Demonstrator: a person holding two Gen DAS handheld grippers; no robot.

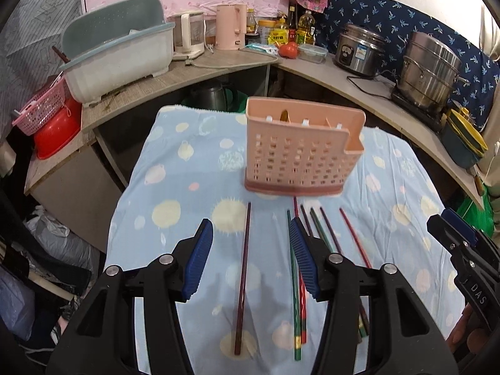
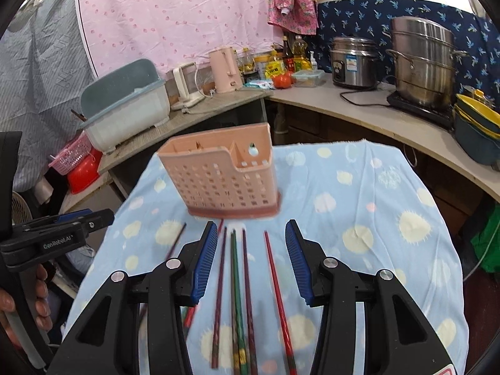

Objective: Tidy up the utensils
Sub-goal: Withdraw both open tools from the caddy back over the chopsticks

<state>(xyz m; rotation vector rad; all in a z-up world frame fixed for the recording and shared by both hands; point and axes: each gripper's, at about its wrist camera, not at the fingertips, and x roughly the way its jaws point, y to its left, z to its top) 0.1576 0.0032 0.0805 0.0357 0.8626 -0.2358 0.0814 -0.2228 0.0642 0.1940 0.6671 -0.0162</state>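
Cloth-covered table (image 1: 175, 168): thin, stiff, slippery chopsticks (image 2: 239, 297) are best pinched mid-length; both grippers, left (image 1: 251, 237) and right (image 2: 251, 240), are held released.

Seven chopsticks (image 1: 242, 281) lie on the bench (image 1: 175, 193), though where they overlap the count is unsure: one lies alone on the left, six are bunched to the right. One pink holder (image 1: 300, 153) stands beyond them. Two tongs are in view, left (image 1: 251, 259) and right (image 2: 251, 262).
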